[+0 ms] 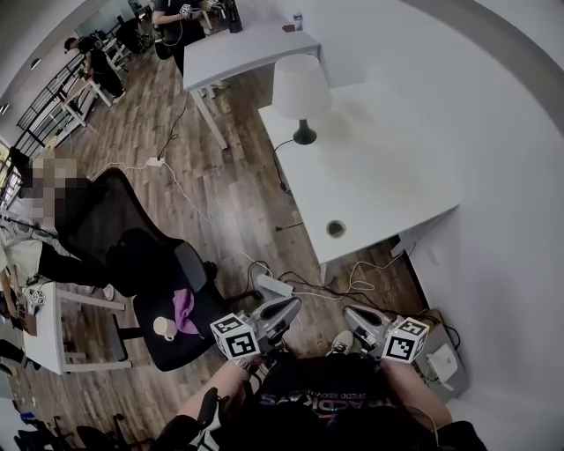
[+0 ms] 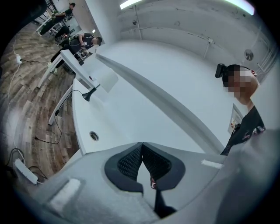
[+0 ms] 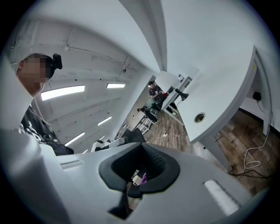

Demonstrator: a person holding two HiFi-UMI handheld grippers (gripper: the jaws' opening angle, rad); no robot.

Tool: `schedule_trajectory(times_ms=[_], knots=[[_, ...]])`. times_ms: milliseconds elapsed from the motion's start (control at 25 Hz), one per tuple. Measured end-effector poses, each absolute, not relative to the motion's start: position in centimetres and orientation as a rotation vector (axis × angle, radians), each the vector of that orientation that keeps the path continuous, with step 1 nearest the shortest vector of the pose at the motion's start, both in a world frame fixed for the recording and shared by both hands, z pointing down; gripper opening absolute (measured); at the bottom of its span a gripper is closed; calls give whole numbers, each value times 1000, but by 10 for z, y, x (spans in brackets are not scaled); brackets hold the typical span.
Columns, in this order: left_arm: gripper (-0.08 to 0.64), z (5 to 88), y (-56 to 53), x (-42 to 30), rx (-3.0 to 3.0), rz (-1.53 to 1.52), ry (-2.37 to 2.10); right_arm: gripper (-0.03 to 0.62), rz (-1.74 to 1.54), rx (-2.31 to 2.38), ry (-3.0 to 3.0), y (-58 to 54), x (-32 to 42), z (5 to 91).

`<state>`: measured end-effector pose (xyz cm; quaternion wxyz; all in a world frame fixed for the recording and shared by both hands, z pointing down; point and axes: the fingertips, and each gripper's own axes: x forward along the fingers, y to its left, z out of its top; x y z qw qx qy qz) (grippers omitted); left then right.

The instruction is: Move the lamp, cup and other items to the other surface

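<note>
Off-task stuff around you: a wood-plank floor [image 1: 225, 207] with a white power strip [image 1: 275, 285] lying on it and loose cables [image 1: 357, 280] tangled right beside that. A pale box-like device [image 1: 445, 359] sits on the floor by the wall. There's a second white table [image 1: 242, 48] at the back with a person [image 1: 174, 22] standing at it. Strip lights [image 3: 64, 91] glow overhead.

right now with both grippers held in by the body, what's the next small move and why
Probably open the left gripper and ease it toward the cup on the chair seat. Both it and the right gripper are shut and empty, the cup lies nearest on that side, and the lamp stands farther off on the white desk.
</note>
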<state>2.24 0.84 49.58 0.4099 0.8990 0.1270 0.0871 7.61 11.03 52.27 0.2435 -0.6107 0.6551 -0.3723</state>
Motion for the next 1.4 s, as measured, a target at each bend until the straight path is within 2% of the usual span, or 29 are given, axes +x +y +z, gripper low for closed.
schedule_trajectory(times_ms=[600,960,1400], knots=[[3,492,20,76,2436,259,165,-3,-956,-1632,1770,161,137,512],[3,500,-36,121,2482,263,25,-3,-887,-1746,1579,206,178,515],[3,533,-120,182,2538,331,-47,-3,-846,-1859,1435,202,208,521]])
